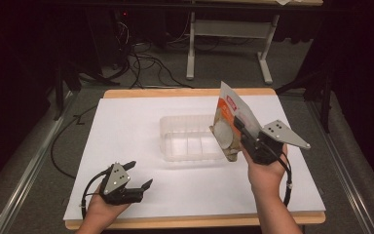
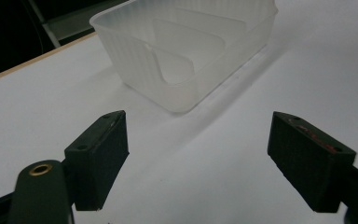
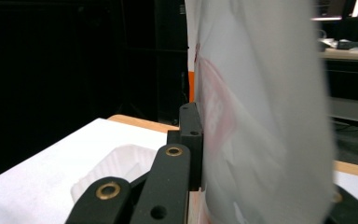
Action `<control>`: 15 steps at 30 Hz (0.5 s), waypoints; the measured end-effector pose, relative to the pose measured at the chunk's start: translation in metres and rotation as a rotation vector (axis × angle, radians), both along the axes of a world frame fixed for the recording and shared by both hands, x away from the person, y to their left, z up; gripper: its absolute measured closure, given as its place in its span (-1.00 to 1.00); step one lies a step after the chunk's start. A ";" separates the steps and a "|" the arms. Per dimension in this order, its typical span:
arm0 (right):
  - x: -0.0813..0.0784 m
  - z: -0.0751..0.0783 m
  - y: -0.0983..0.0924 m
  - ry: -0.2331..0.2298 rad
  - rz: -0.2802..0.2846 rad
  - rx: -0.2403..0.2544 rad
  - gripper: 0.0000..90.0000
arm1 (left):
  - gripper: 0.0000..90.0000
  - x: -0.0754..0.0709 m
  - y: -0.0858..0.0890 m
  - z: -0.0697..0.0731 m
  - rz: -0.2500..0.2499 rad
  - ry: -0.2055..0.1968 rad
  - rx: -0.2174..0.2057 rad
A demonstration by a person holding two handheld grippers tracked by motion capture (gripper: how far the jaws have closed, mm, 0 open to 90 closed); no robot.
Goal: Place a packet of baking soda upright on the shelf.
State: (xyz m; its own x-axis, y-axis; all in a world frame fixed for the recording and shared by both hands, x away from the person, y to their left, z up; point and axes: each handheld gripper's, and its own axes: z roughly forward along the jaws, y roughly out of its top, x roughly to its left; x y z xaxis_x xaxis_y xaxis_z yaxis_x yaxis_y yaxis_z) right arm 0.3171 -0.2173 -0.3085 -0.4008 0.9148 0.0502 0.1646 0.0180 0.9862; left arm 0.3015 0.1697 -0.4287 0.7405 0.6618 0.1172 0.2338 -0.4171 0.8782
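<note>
High view: right gripper [image 1: 239,127] raised above the table, jaws clamped on a snack pouch [image 1: 230,124], orange and white with a red label patch near its top; lettering too small to read. Pouch held upright and tilted, its lower edge hanging over the near right corner of a clear plastic tray [image 1: 191,139], just ahead of and left of that gripper. Tray divided into compartments, lying well ahead of and to the right of the left gripper [image 1: 140,175]. Left gripper low over the white table top [image 1: 126,117], jaws spread wide, holding nothing. Left gripper view: tray [image 2: 186,51] straight ahead beyond the parted jaws, ribbed walls and inner dividers visible, far end cut off by the frame. Right gripper view: pouch [image 3: 261,116] pressed against one jaw, blurred, a faint red print showing through but illegible; the other jaw hidden behind it. Wooden edge around the white surface; dark room beyond, grey carpet, loose cables [image 1: 146,63] and a grey table frame [image 1: 229,44].
</note>
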 end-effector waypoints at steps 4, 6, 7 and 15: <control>0.008 -0.002 0.013 0.009 0.018 -0.006 1.00 | -0.54 0.000 0.001 0.000 0.001 0.000 -0.005; 0.011 -0.004 0.019 0.010 0.023 -0.008 1.00 | -0.54 0.000 0.001 0.001 0.002 -0.002 -0.006; 0.013 -0.005 0.022 0.011 0.025 -0.005 1.00 | -0.54 0.000 0.001 0.000 0.003 -0.002 -0.007; 0.032 -0.015 0.037 0.033 0.028 -0.009 1.00 | -0.54 0.000 0.001 0.000 -0.001 -0.002 -0.007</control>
